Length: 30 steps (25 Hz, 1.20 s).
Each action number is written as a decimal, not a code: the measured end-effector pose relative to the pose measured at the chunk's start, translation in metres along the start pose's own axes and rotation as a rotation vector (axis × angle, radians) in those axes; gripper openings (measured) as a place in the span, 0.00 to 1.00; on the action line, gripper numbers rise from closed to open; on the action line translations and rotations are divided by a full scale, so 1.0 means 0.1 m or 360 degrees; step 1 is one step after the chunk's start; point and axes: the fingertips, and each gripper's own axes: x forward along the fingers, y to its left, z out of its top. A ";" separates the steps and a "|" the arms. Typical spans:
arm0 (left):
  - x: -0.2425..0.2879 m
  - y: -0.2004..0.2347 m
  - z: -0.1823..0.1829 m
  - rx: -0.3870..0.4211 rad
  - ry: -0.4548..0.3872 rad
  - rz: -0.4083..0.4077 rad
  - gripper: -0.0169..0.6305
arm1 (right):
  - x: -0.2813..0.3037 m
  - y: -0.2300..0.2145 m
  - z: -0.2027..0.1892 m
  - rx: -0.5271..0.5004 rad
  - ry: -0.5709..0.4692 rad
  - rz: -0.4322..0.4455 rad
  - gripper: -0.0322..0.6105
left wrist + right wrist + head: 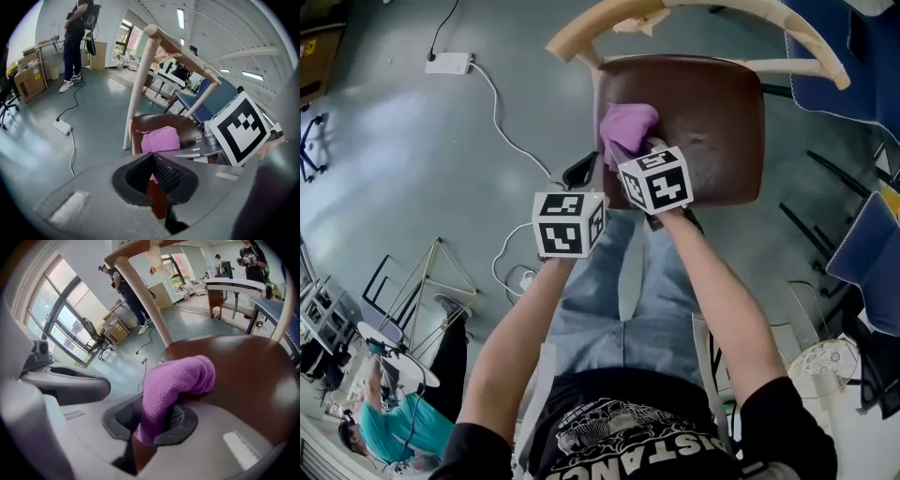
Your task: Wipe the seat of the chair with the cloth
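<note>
Standing on a grey floor [403, 141], a wooden-framed chair [811, 47] with a dark brown seat [712, 122]. Lying bunched on the seat's left part, a purple cloth [626, 127], pinched at one end by the right gripper [157, 420]. Held just beside the seat's left edge, the left gripper [152, 159], jaws pressed together, nothing between.

Glossy grey floor [394, 141], white power strip [448, 63], blue chairs [869, 258], tall windows [65, 319], ceiling strip lights [181, 18], cardboard boxes [29, 80]
</note>
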 end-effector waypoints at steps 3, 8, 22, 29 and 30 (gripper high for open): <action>0.05 -0.16 0.02 0.0037 0.0022 -0.0027 0.02 | -0.13 -0.15 -0.09 0.0021 -0.0004 -0.0023 0.15; 0.19 -0.39 0.03 0.0055 0.0033 -0.0022 0.02 | -0.37 -0.48 -0.18 0.0088 -0.0045 -0.0058 0.15; 0.64 -1.23 -0.01 0.0054 0.0079 -0.0011 0.02 | -1.05 -1.60 -0.36 0.0167 -0.0104 -0.0107 0.15; 0.83 -1.50 0.03 0.0084 0.0098 -0.0033 0.02 | -1.40 -2.14 -0.44 0.0193 -0.0111 -0.0191 0.15; 0.85 -1.53 0.05 0.0087 0.0093 -0.0034 0.02 | -1.45 -2.21 -0.46 0.0201 -0.0116 -0.0204 0.15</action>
